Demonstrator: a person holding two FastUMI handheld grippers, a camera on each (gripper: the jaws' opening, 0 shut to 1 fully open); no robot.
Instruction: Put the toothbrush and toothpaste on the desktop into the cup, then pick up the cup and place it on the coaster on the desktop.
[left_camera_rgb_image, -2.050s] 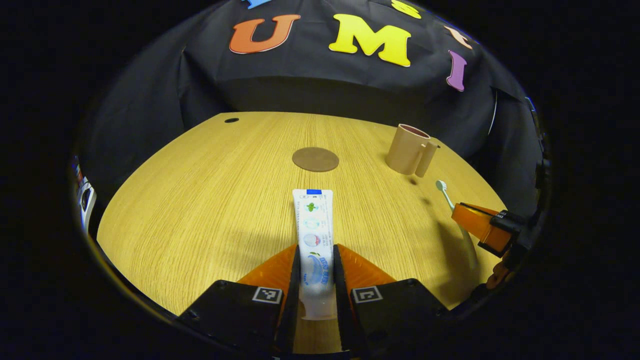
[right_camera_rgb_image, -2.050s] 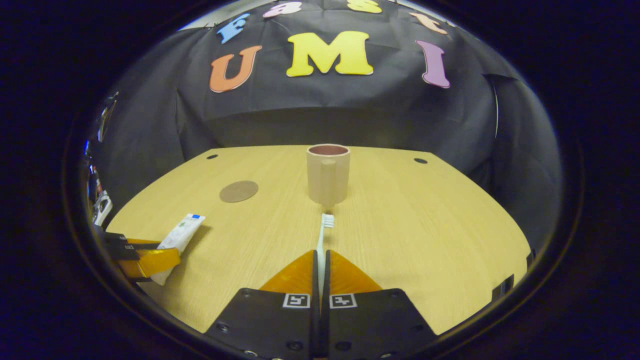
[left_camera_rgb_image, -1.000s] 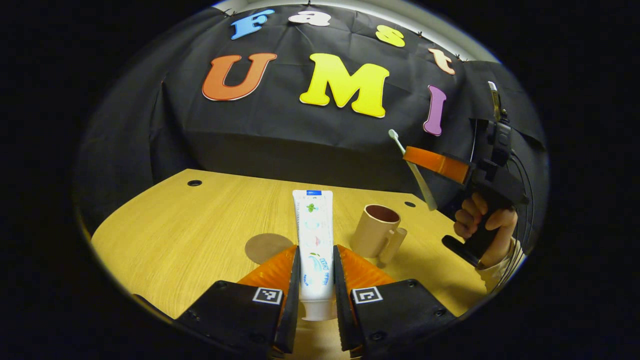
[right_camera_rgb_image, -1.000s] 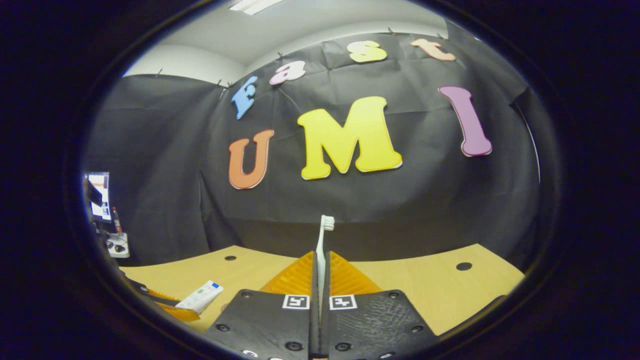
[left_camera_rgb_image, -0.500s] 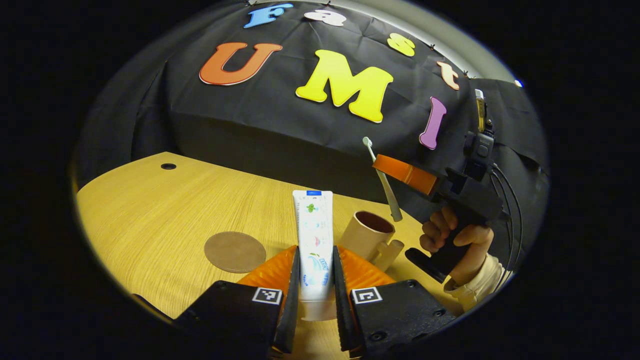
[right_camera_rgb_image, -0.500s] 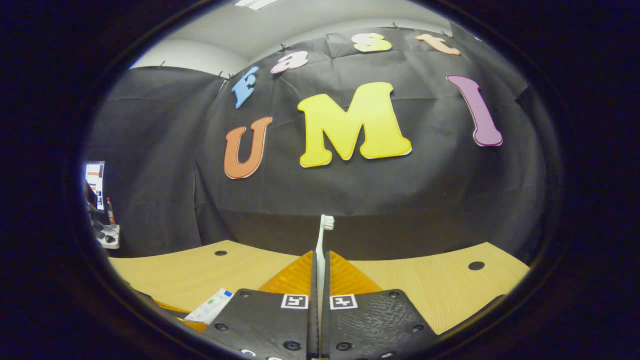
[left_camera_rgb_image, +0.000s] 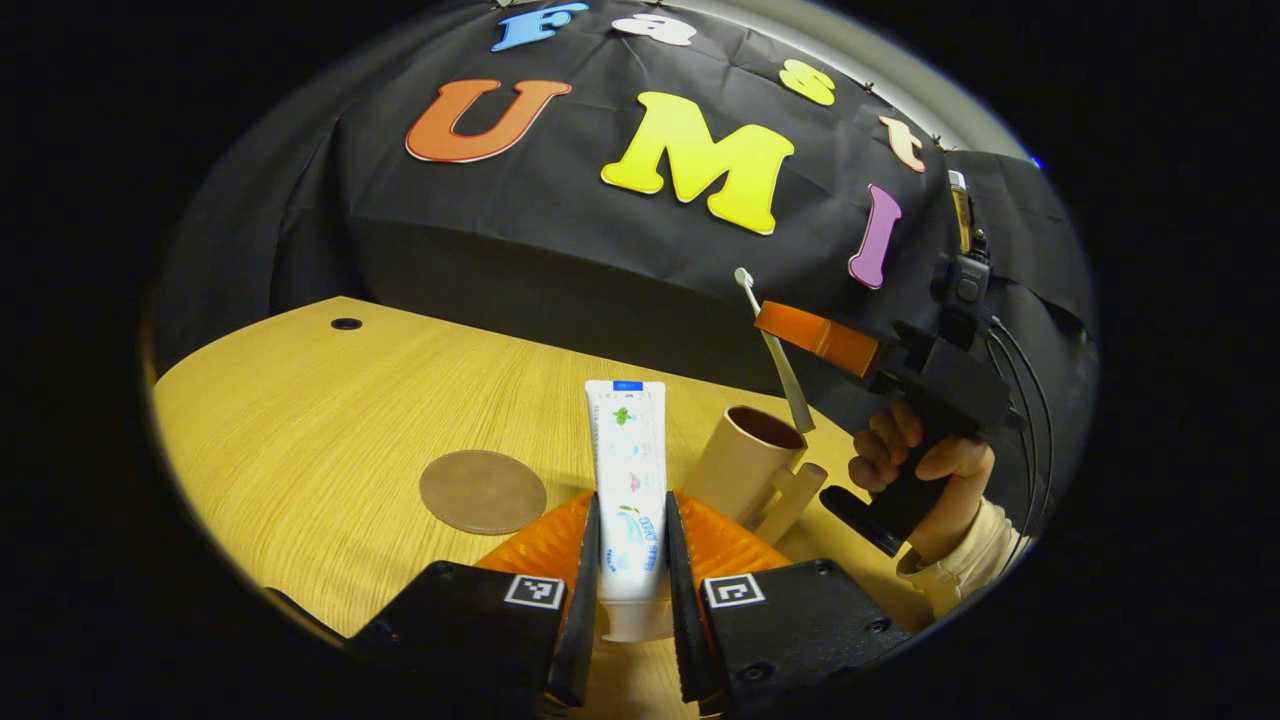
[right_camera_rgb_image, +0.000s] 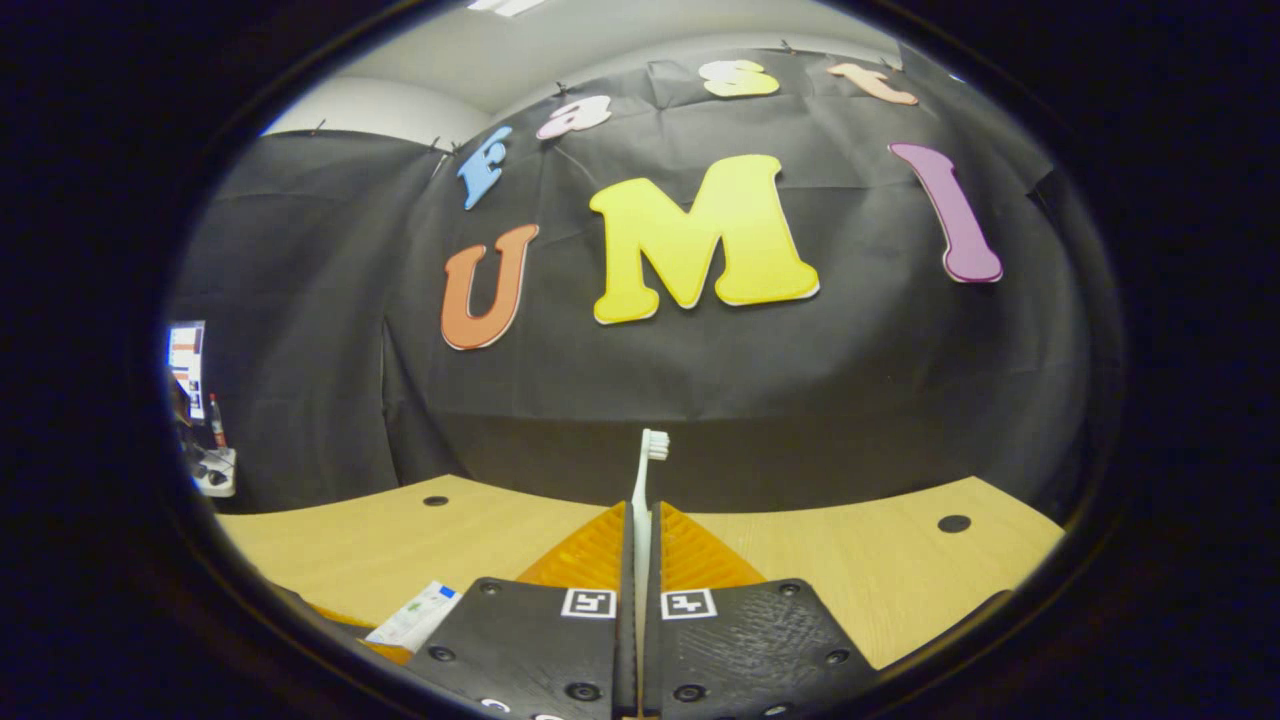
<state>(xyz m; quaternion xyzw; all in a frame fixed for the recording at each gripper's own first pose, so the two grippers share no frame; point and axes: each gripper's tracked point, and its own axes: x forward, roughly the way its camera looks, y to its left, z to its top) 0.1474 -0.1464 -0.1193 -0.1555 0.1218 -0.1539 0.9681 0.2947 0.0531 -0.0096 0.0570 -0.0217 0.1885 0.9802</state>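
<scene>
Toothpaste (left_camera_rgb_image: 628, 480) clamped in left gripper (left_camera_rgb_image: 630, 540), toothbrush (right_camera_rgb_image: 641, 500) in right gripper (right_camera_rgb_image: 638, 540), handle hidden.

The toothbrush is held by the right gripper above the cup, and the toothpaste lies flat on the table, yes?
Not quite. The toothpaste is not lying on the table: the left gripper is shut on it and holds it up, as the left gripper view shows. The rest holds: the right gripper grips the toothbrush above the cup.
</scene>
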